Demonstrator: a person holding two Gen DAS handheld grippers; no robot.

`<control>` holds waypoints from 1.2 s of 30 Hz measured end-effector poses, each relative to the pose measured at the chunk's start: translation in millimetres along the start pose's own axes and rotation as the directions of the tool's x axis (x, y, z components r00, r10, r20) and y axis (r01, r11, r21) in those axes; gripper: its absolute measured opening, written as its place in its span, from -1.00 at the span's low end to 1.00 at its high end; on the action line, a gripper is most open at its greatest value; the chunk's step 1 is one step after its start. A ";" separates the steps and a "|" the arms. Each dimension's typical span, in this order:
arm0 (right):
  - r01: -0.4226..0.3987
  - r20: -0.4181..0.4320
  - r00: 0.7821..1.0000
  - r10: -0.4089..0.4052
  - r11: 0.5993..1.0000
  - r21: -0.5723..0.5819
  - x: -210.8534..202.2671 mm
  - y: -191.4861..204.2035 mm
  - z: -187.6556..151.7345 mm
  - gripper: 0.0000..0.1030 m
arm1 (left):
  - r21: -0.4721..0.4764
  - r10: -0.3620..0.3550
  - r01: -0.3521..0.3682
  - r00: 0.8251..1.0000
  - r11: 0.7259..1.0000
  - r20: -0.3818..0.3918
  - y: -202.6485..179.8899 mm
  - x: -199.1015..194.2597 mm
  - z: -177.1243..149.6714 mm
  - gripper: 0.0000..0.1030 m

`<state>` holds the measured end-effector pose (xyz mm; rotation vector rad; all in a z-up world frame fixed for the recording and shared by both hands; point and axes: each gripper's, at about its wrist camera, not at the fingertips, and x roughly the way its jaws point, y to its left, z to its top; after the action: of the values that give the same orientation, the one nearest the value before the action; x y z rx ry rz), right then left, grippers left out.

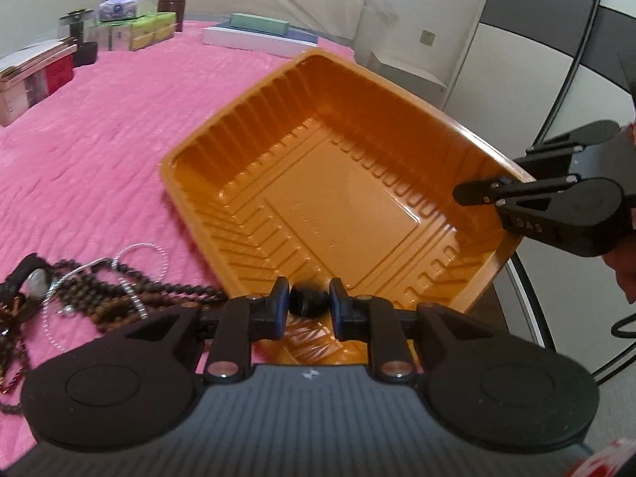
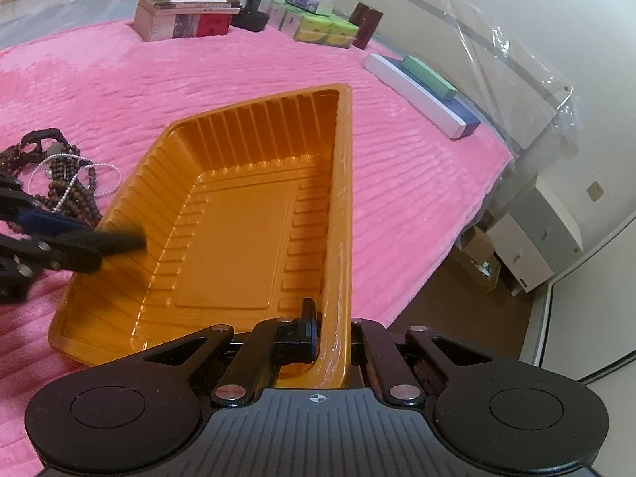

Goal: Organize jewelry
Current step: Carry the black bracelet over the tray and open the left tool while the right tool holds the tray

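Left claw [image 1: 309, 302] pinches dark bead [image 1: 309, 297] (hidden in right view); right claw [image 2: 334, 330] clamps tray rim [image 2: 345, 214].

One orange tray [image 2: 342, 198]. One tangled pile of jewelry [image 1: 79, 290]: dark bead strands, count unclear, at least one silvery bead chain [image 1: 135, 294]. One dark round bead [image 1: 309, 298] between the pads. Two grippers: left [image 1: 309, 303], right [image 2: 334, 334]. One pink blanket [image 2: 198, 79]. One dark red canister [image 2: 366, 24]. One green box [image 2: 429, 75].
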<state>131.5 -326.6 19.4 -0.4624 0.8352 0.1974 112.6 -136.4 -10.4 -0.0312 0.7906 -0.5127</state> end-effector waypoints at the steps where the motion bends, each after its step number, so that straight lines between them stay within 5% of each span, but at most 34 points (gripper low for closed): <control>1: 0.002 0.000 1.000 -0.002 1.000 -0.002 0.1 0.6 0.1 -0.94 | 0.004 -0.010 0.010 1.000 1.000 0.002 -3.1 1.9 0.1 -0.63; 9: 0.009 0.004 1.000 -0.009 1.000 0.003 0.0 3.2 -0.5 -0.94 | -0.015 -0.011 0.011 1.000 1.000 0.020 0.2 -13.6 -10.4 -0.46; 15: 0.012 0.006 1.000 -0.012 1.000 0.006 -1.5 5.4 -1.2 -0.94 | -0.038 0.107 -0.105 0.993 0.994 0.043 34.9 -53.9 -35.1 -0.35; 19: 0.013 0.003 1.000 -0.013 1.000 0.007 -2.0 5.5 -3.0 -0.94 | -0.130 0.232 -0.227 0.972 0.965 0.024 76.4 -75.1 -60.9 -0.35; 23: 0.017 0.002 1.000 -0.017 1.000 0.003 -2.7 6.2 -2.7 -0.94 | -0.209 0.381 -0.374 0.925 0.904 -0.009 122.6 -89.9 -80.5 -0.35; 27: 0.024 0.001 1.000 -0.024 1.000 -0.002 -3.3 7.6 -1.1 -0.94 | -0.233 0.449 -0.442 0.893 0.866 -0.025 155.7 -95.1 -86.7 -0.35; 32: 0.030 -0.002 1.000 -0.030 1.000 -0.006 -4.0 9.4 -0.8 -0.94 | -0.248 0.466 -0.457 0.885 0.854 -0.026 181.2 -86.1 -81.7 -0.36; 36: 0.033 -0.005 0.999 -0.033 0.999 -0.007 -2.8 9.4 0.0 -0.94 | -0.229 0.445 -0.441 0.895 0.868 -0.038 186.6 -74.1 -78.2 -0.38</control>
<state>126.4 -318.3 18.5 -0.4834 0.8316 0.1686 95.4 73.4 -56.2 -0.0678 0.8084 0.0204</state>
